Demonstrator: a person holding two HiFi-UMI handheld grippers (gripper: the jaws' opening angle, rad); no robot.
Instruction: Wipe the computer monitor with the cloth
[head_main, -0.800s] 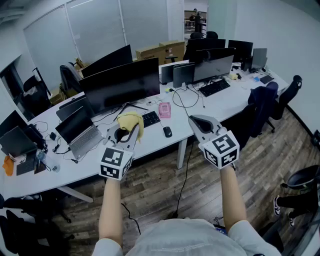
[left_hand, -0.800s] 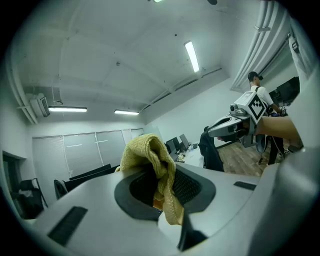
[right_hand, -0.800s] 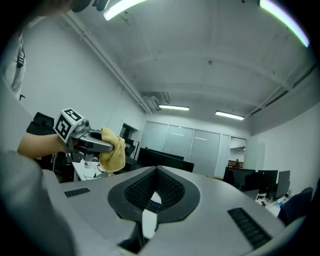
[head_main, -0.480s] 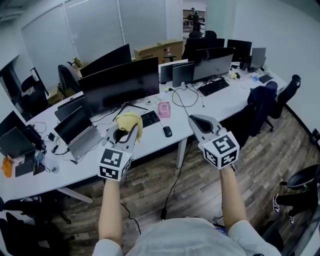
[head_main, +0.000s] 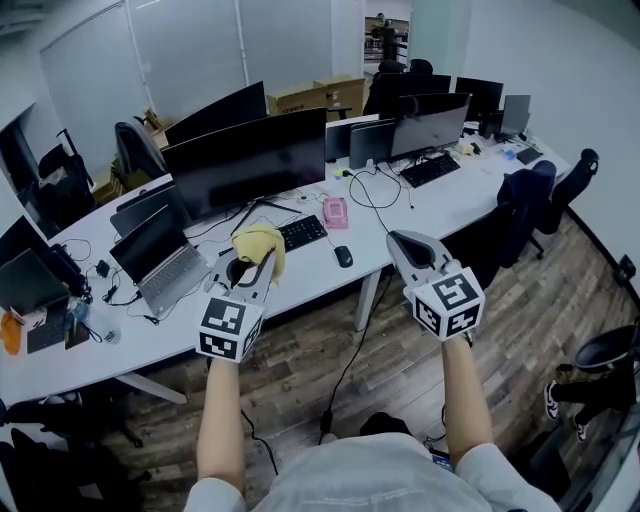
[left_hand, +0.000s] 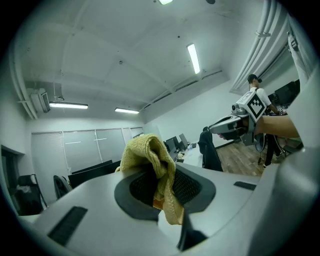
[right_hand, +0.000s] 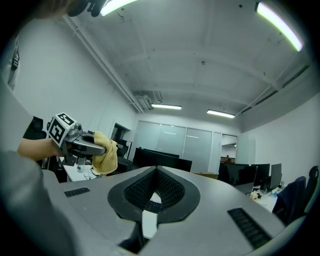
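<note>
Lower left of the head view, the left gripper (head_main: 258, 262) is clenching a yellow cloth (head_main: 258, 240), which is bunching up above the jaw tips and hanging down between them (that gripper's own view is showing the knitted weave pinched against the dark pads). Lower right, the right gripper (head_main: 404, 241) is holding nothing, its jaws pressing together tip to tip. Both are hovering over the near edge of a long white desk (head_main: 425, 205), well apart from each other, and each is carrying a cube printed with a black-and-white square marker.

Upper centre of the frame, a wide black monitor (head_main: 250, 158) is standing on the desk with its screen dark. The cloth is hanging in front of and below it, not touching it. Just below the screen a black keyboard (head_main: 300, 232) and a black mouse (head_main: 343, 256) are lying, with a small pink object (head_main: 335, 212) near them. Further left an open laptop (head_main: 160, 258) is sitting with its lid tilted back.

Near the top of the frame, behind the monitor, cardboard boxes (head_main: 322, 97) are resting (any print on them is too small to read). At the right edge a chair (head_main: 523, 200) is standing against the desk, draped in dark fabric, on a wooden floor (head_main: 320, 370).
</note>
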